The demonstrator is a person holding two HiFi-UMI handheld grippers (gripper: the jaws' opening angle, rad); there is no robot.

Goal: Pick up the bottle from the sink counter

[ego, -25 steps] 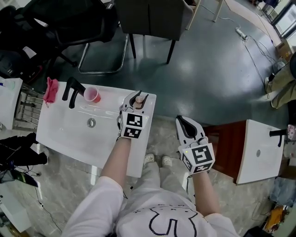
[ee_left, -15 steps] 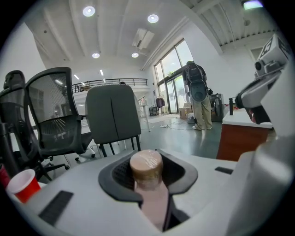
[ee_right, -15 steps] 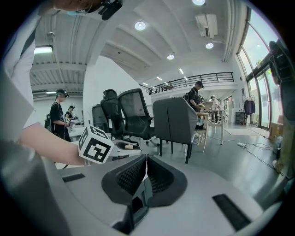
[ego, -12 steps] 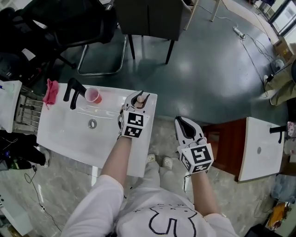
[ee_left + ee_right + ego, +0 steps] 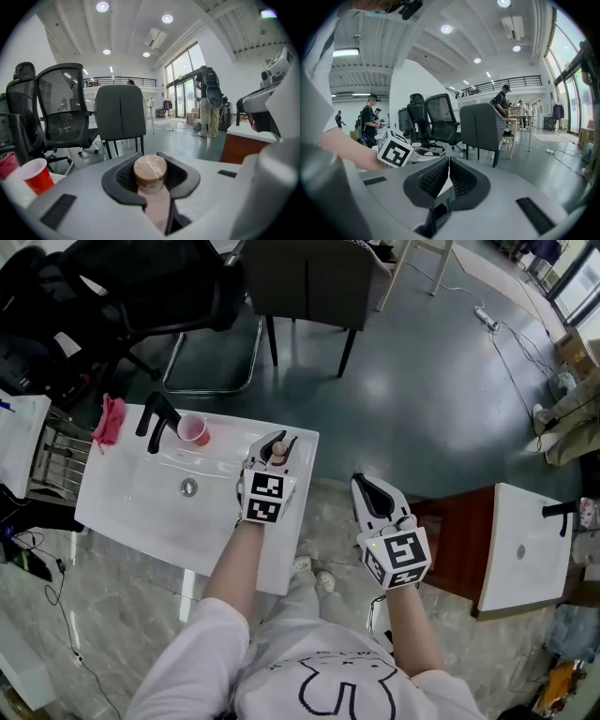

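Brown-capped bottle (image 5: 150, 169) pinched at its cap by left gripper (image 5: 279, 442), jaws just closing on it — so high a hold may slip on lifting; right gripper (image 5: 448, 164) jaws together, empty

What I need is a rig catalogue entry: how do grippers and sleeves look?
The left gripper and right gripper are white shells with black ribbed jaws, each bearing a cube of black-and-white square markers. The white shirt has short sleeves and a black line drawing.
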